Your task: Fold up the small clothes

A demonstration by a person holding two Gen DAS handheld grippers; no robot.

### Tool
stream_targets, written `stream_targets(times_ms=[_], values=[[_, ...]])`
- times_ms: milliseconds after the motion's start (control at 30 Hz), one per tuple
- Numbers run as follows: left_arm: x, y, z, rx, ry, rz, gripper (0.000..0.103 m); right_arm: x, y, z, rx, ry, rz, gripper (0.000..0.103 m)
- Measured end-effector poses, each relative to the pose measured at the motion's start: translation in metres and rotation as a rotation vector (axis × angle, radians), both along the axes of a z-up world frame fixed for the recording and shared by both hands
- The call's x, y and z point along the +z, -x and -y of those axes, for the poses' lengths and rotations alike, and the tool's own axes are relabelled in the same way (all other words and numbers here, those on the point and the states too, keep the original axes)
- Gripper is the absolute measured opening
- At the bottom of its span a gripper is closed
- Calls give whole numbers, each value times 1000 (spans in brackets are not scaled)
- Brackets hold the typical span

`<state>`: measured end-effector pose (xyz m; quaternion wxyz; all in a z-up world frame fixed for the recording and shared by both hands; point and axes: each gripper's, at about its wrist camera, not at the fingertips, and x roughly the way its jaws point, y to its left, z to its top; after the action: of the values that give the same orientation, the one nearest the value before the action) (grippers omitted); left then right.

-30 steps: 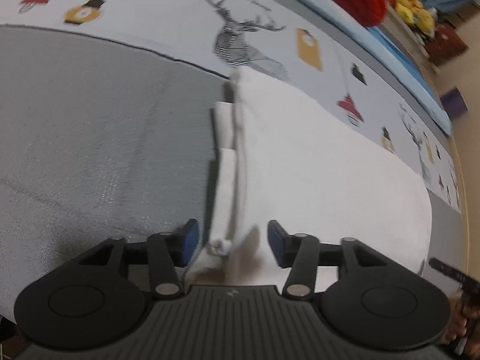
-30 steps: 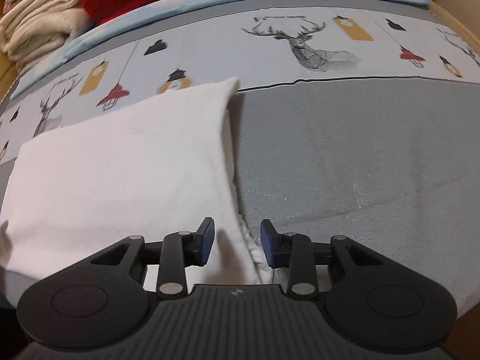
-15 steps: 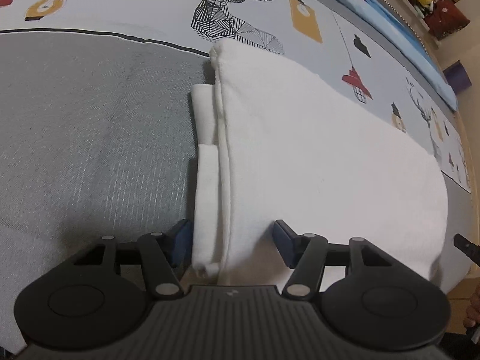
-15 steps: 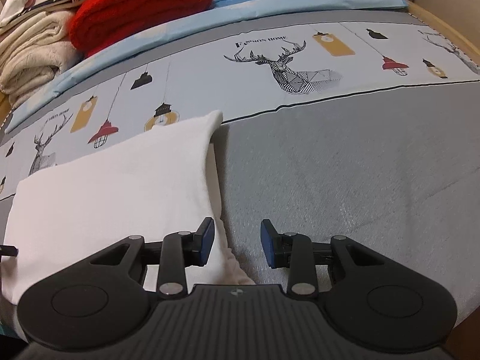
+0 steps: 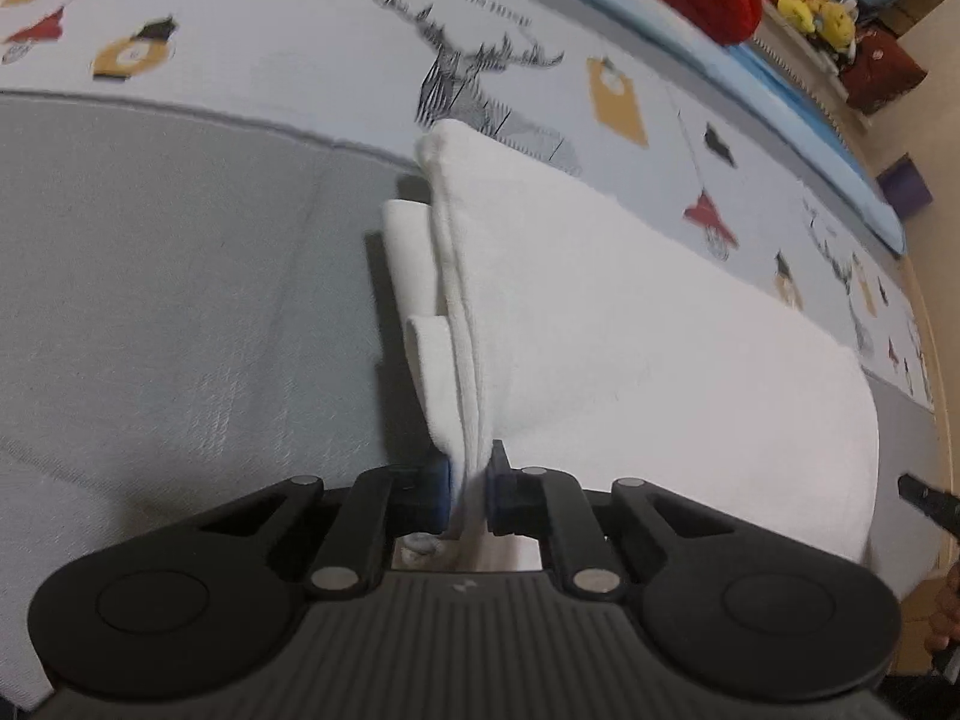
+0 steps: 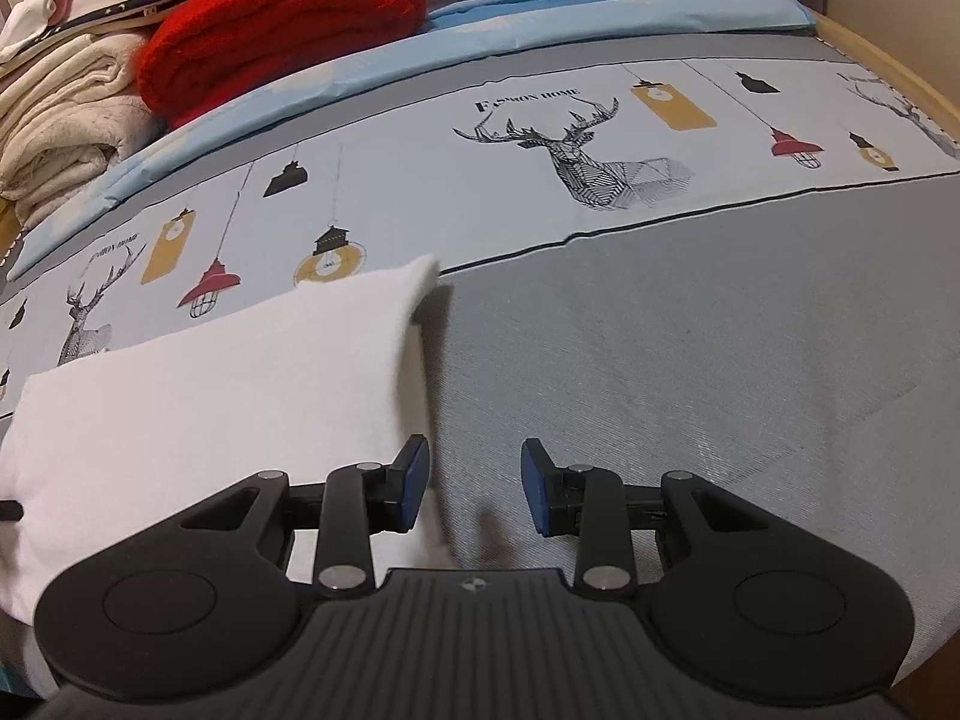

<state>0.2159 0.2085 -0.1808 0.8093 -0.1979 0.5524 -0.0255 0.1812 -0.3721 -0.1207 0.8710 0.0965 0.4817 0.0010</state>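
Observation:
A white garment (image 5: 630,336) lies folded into a long band on the bed. My left gripper (image 5: 468,489) is shut on the near end of its layered left edge, with cloth pinched between the blue pads. A folded sleeve part (image 5: 414,252) sticks out to the left of that edge. In the right wrist view the same white garment (image 6: 228,372) lies to the left. My right gripper (image 6: 474,483) is open and empty, its left pad at the garment's right edge, over grey sheet.
The bed has a grey sheet (image 6: 690,348) and a pale band printed with deer and lamps (image 6: 588,162). A red blanket (image 6: 282,6) and cream blankets (image 6: 66,114) are stacked at the back left. The bed's edge (image 5: 936,396) runs along the right.
My left gripper has closed on the garment's edge, which it straddled open before. My right gripper has stayed open and drawn back slightly to the right off the garment.

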Motion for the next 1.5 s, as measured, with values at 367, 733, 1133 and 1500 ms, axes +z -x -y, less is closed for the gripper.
stream_targets(times_ms=[367, 733, 1133, 1500], values=[[-15, -6, -6, 9, 5, -68, 37, -2, -3, -11, 16, 7, -5, 35], [-5, -7, 13, -53, -61, -11, 13, -1, 0, -4, -8, 2, 1, 35], [30, 15, 21, -42, -388, -5, 13, 3, -8, -24, 17, -12, 32, 35], [88, 1, 94, -153, 113, 180, 12, 17, -7, -18, 5, -52, 93, 35]])
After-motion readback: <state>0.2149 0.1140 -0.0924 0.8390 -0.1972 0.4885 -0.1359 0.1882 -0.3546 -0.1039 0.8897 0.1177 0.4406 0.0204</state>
